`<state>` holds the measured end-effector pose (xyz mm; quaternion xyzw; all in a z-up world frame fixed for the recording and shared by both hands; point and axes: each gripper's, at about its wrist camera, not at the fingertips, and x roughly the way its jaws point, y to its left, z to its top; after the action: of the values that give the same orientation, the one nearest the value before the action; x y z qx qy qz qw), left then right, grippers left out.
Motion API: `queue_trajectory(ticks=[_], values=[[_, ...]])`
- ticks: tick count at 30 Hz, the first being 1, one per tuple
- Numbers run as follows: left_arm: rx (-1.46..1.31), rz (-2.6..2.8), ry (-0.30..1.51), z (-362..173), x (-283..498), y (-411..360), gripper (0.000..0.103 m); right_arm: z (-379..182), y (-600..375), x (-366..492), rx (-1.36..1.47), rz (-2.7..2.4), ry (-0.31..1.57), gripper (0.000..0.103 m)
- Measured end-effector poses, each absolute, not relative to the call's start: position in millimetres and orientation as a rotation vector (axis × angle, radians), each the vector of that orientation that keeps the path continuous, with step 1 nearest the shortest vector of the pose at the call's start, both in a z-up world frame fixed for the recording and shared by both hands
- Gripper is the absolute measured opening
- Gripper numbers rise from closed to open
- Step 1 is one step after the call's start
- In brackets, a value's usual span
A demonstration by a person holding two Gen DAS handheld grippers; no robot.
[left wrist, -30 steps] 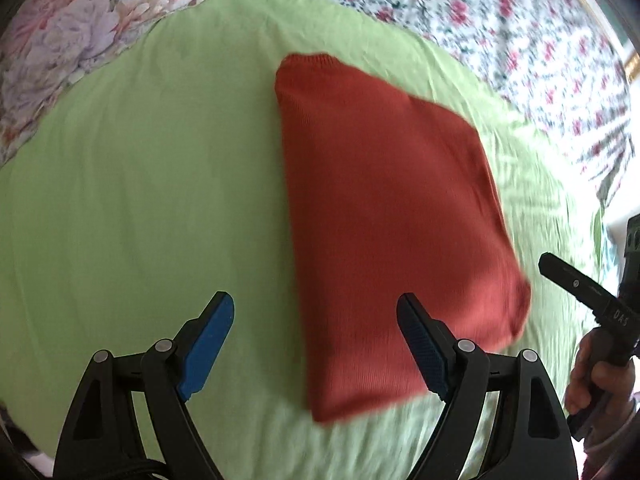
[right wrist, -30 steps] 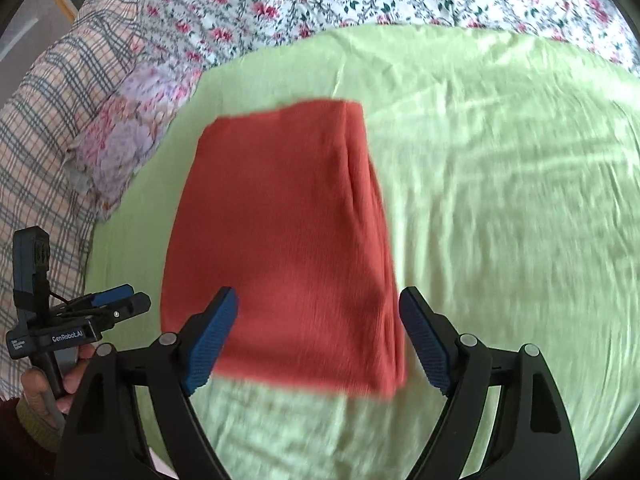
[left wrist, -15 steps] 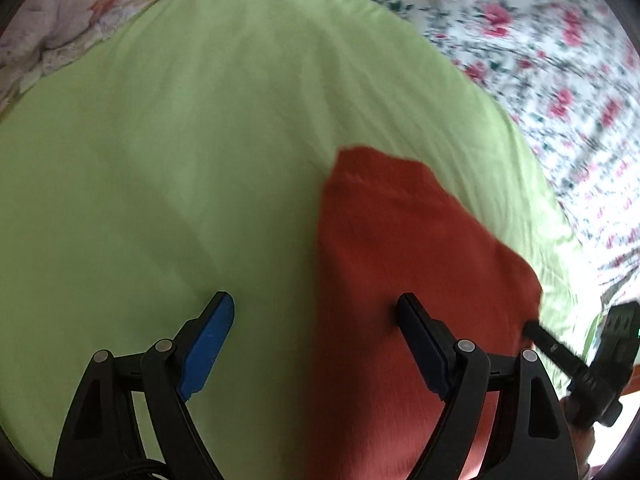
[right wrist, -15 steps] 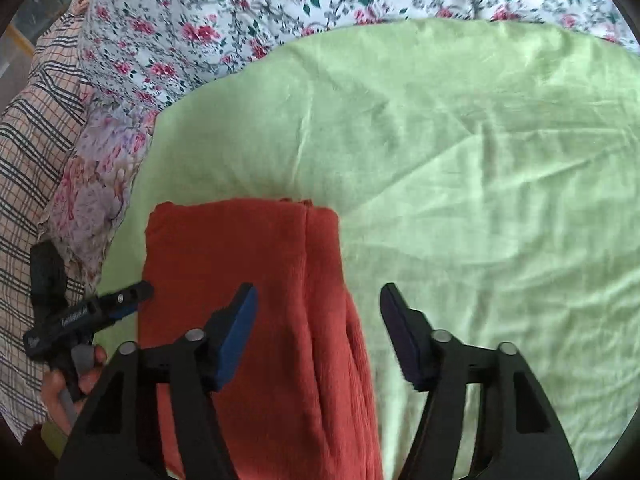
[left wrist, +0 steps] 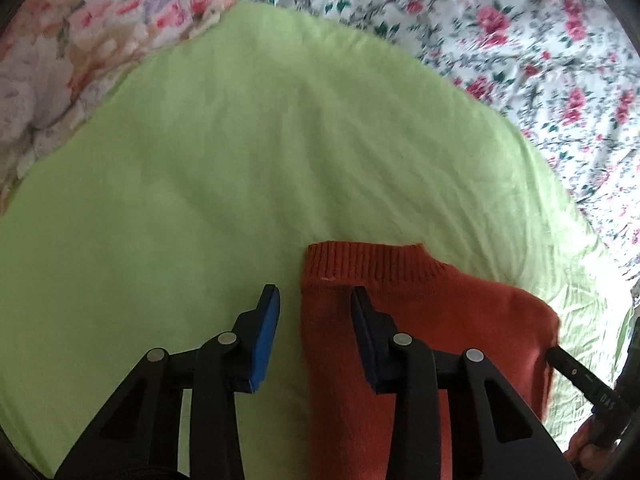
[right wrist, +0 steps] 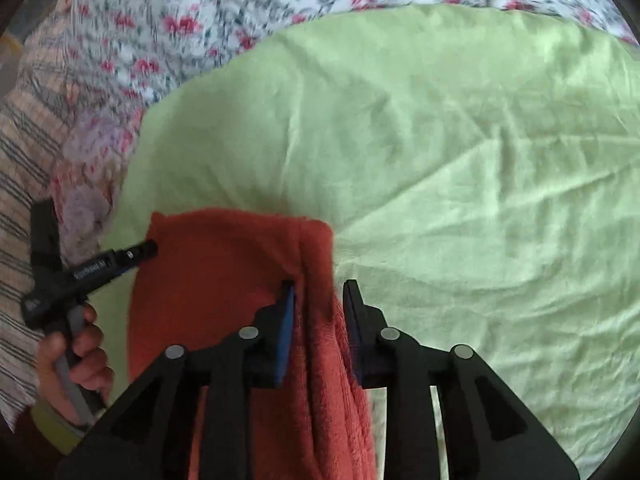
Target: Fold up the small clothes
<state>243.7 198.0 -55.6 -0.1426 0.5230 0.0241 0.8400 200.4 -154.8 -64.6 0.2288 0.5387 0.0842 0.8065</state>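
One red sweater [left wrist: 420,320] on green sheet [left wrist: 240,160], floral bedding [left wrist: 520,40] around.

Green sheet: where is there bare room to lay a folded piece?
The green sheet is bare between the sweater and the floral bedding. Crowded near edge: left gripper, right gripper, both at the sweater.

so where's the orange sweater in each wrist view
Left wrist: orange sweater at lower centre-right, its left edge between the left gripper fingers.
Right wrist: it lies lower left of centre, its right edge between the right gripper fingers.
Shared landmark: the green sheet under it.
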Motion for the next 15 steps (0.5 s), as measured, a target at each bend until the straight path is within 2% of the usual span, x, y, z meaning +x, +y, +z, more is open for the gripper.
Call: queue_trajectory(ticks=[3,8,9,13,15], values=[[-0.3,0.029,1.083,-38.7,221.7,194.5,0.045,-49.3,-164.9,186.5,0.512,0.162,1.126,0.026],[-0.268,-0.008,1.078,-24.8,171.4,175.3,0.062,-29.9,-162.9,154.4,0.534,0.194,1.102,0.027],[-0.256,-0.016,1.08,-23.6,153.7,173.6,0.063,-26.8,-159.9,145.4,0.529,0.207,1.101,0.027],[-0.182,-0.046,1.099,-21.8,97.3,151.9,0.069,-20.1,-146.5,118.5,0.511,0.251,1.102,0.04],[-0.145,-0.056,1.111,-22.9,74.3,138.7,0.071,-17.4,-139.6,104.6,0.492,0.265,1.102,0.042]])
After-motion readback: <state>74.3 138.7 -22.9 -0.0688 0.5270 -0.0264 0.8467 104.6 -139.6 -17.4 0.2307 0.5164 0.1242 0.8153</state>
